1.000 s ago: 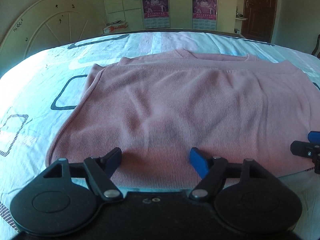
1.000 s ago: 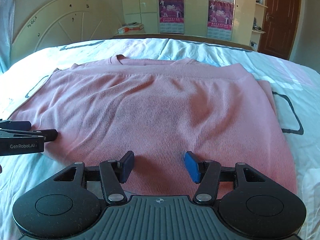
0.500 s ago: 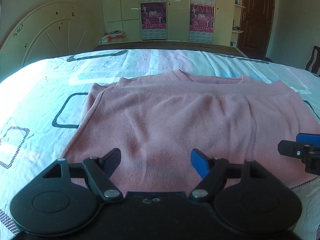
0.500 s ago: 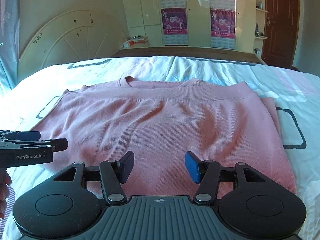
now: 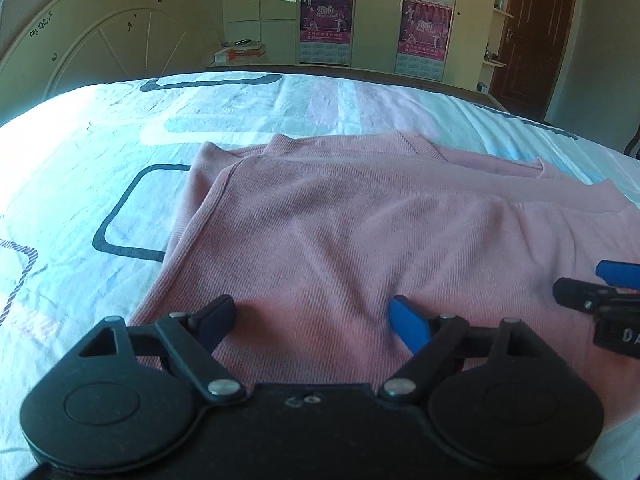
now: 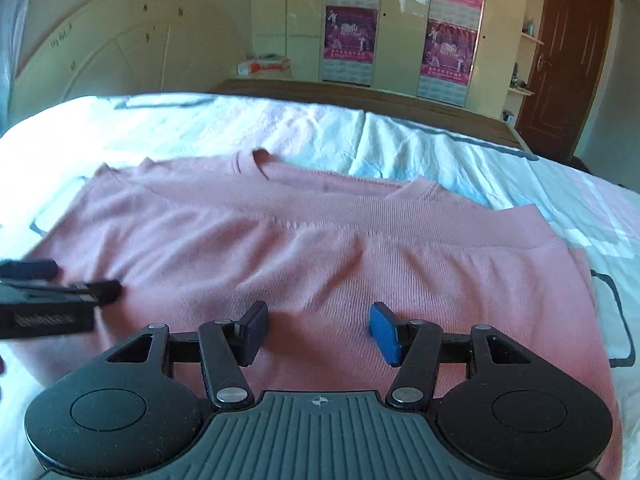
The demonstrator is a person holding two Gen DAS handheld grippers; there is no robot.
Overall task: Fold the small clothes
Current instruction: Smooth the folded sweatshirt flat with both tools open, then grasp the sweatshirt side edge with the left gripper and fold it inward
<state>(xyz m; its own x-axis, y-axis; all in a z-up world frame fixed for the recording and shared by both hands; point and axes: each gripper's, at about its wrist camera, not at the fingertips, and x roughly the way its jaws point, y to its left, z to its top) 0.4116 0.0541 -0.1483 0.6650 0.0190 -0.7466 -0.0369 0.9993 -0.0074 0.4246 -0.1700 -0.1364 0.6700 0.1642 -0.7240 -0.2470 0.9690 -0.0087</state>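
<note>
A pink knit top (image 5: 340, 220) lies folded in half on the bed, its hem edge laid up near the neckline; it also shows in the right wrist view (image 6: 320, 248). My left gripper (image 5: 312, 318) is open and empty, just above the near left part of the top. My right gripper (image 6: 318, 330) is open and empty above the near right part. The right gripper's fingers (image 5: 592, 292) show at the left wrist view's right edge. The left gripper's fingers (image 6: 60, 292) show at the right wrist view's left edge.
The bed has a light sheet (image 5: 100, 168) with dark rounded-square outlines. A cream headboard (image 5: 92, 44) stands at the far left. Wardrobe doors with posters (image 6: 352, 36) and a brown door (image 6: 568, 60) are behind the bed. A wooden bed edge (image 6: 360, 98) runs along the far side.
Both grippers have lifted and drawn back from the top, staying open. The views now tilt, and the two grippers sit closer to each other.
</note>
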